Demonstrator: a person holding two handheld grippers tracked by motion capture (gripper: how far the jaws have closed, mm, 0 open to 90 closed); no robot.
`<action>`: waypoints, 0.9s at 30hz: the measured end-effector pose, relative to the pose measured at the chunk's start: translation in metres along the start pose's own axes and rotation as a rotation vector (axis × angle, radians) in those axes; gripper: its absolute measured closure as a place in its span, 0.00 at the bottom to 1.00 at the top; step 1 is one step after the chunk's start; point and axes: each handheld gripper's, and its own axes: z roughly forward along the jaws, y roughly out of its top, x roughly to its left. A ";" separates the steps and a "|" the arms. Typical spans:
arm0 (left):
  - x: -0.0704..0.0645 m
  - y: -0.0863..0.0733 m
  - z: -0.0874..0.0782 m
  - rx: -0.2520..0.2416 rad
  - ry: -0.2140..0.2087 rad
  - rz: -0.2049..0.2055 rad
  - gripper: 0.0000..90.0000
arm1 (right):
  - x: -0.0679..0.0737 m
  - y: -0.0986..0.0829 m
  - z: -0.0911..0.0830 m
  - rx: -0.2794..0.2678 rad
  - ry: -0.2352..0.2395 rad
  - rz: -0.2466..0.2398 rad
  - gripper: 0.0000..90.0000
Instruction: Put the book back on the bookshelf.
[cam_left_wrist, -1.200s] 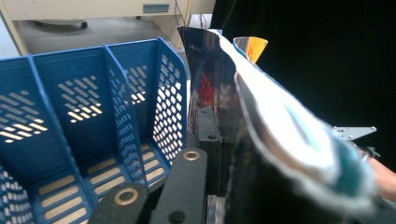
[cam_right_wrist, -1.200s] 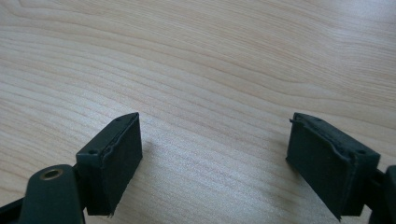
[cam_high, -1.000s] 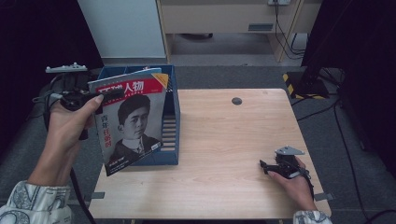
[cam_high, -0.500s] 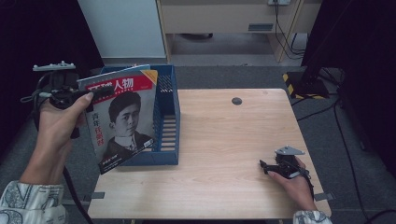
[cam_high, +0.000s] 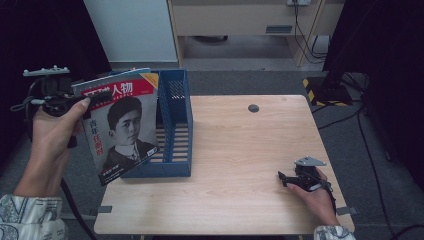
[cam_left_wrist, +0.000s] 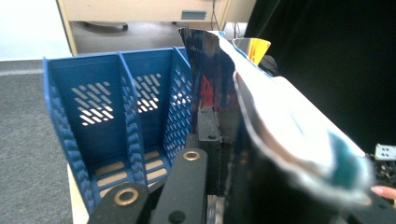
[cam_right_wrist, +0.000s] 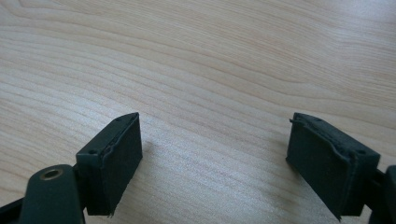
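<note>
My left gripper (cam_high: 75, 100) is clamped on a magazine's (cam_high: 122, 125) top corner, holding it upright; the blue file rack (cam_high: 175, 130) stands just beyond it on the wooden table (cam_high: 240, 165). My right gripper (cam_high: 287, 179) rests low over bare wood, jaws spread wide, well apart from the magazine.

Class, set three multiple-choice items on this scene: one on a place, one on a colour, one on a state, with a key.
1. Where is the magazine?
A. flat on the table
B. held up at the file rack's left side
C. on the floor

2. What colour is the file rack?
A. blue
B. red
C. white

3. How is the right tool?
A. shut on a pen
B. open, over bare table
C. holding the magazine

Key: B, the left tool grips its top corner; A, its walls are blue; B, its jaws stand apart above the table.
</note>
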 end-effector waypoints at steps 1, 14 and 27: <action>0.002 0.000 -0.001 0.000 0.004 -0.002 0.96 | 0.000 0.000 0.000 0.000 0.000 0.001 0.20; 0.019 -0.004 -0.010 -0.005 0.065 -0.021 0.96 | 0.000 0.000 0.000 0.000 0.000 0.001 0.20; 0.030 -0.006 -0.018 -0.012 0.104 -0.037 0.96 | 0.000 0.000 0.000 0.000 0.000 0.001 0.20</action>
